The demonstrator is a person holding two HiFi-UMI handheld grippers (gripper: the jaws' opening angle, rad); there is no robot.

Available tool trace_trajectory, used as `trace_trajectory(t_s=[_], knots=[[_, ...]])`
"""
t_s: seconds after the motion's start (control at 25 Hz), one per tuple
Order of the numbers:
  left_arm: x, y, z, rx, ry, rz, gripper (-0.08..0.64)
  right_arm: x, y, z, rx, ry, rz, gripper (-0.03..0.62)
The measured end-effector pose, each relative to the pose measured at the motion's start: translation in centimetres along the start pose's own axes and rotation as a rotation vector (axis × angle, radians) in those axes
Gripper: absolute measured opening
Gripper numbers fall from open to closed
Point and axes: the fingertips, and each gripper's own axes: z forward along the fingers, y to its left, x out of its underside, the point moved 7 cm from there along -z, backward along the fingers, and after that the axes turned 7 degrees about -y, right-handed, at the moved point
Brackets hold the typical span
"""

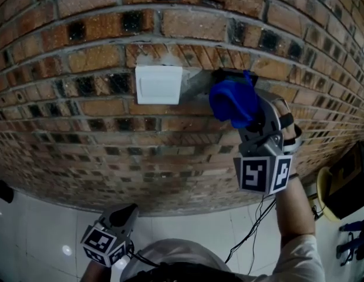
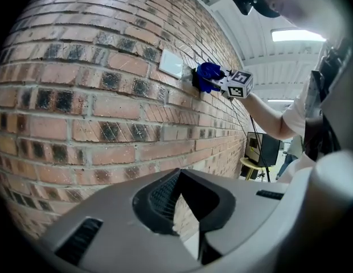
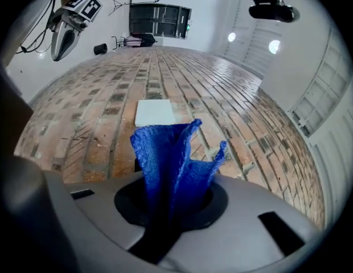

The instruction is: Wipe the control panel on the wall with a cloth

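1. Right gripper view: the right tongs [image 3: 165, 206] are closed on a blue cloth [image 3: 173, 152], which stands up out of them in crumpled folds.
2. Just past the cloth, a white panel [image 3: 155, 112] sits flat on the brick wall [image 3: 250, 129].
3. In the head view the cloth is held up at the wall just to the right of the panel. A strip of grey mortar shows between them, and the cloth covers no part of the panel.
4. A bare forearm [image 1: 293, 207] reaches up behind the right tongs, and a black cable [image 1: 252, 228] hangs below them.
5. The left tongs [image 1: 124, 213] hang low near the wall's bottom edge, well apart from the panel and the cloth.
6. In the left gripper view their jaws stand slightly apart. A narrow wedge of wall shows through the gap, and nothing sits between them.
7. A yellow stool [image 1: 322, 187] carrying a dark box [image 1: 349, 178] stands on the floor towards the wall's right end.
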Motion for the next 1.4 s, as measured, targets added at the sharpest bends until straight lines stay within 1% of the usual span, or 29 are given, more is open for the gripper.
trace_trajectory(t_s=[0.16, 0.32, 0.44, 0.56, 0.8, 0.96, 1.08, 1.16, 1.28, 1.4], knots=[[0.1, -0.1, 0.1, 0.003, 0.011, 0.007, 0.000, 0.4, 2.9, -0.7, -0.032, 0.011, 0.009, 0.089], [0.5, 0.1, 0.0, 0.008, 0.027, 0.037, 0.002, 1.2, 6.9, -0.7, -0.110, 0.027, 0.035, 0.089], [0.2, -0.2, 0.0, 0.012, 0.020, 0.022, 0.000, 1.9, 8.6, -0.2, -0.148, 0.033, 0.045, 0.091], [0.0, -0.3, 0.0, 0.011, 0.019, 0.009, 0.001, 1.3, 7.5, -0.6, -0.139, 0.022, 0.051, 0.091], [0.3, 0.1, 0.0, 0.012, 0.018, 0.017, 0.002, -0.8, 1.2, -1.2, 0.000, -0.029, 0.007, 0.091], [0.3, 0.2, -0.1, 0.013, 0.011, 0.018, 0.002, -0.9, -2.4, -0.4, 0.067, -0.039, 0.011, 0.089], [0.3, 0.4, -0.2, 0.011, 0.009, 0.022, 0.000, -0.2, -2.9, 0.4, 0.076, -0.005, 0.024, 0.089], [0.2, 0.3, -0.2, 0.009, 0.001, 0.011, 0.001, -0.3, -2.7, 0.7, 0.072, -0.007, 0.007, 0.089], [0.5, 0.8, -0.4, 0.004, 0.014, 0.026, 0.002, -0.2, -2.4, 0.6, 0.075, -0.009, 0.004, 0.089], [0.5, 0.7, -0.3, 0.002, 0.013, 0.019, 0.002, -0.3, -1.6, 0.4, 0.047, -0.009, -0.012, 0.089]])
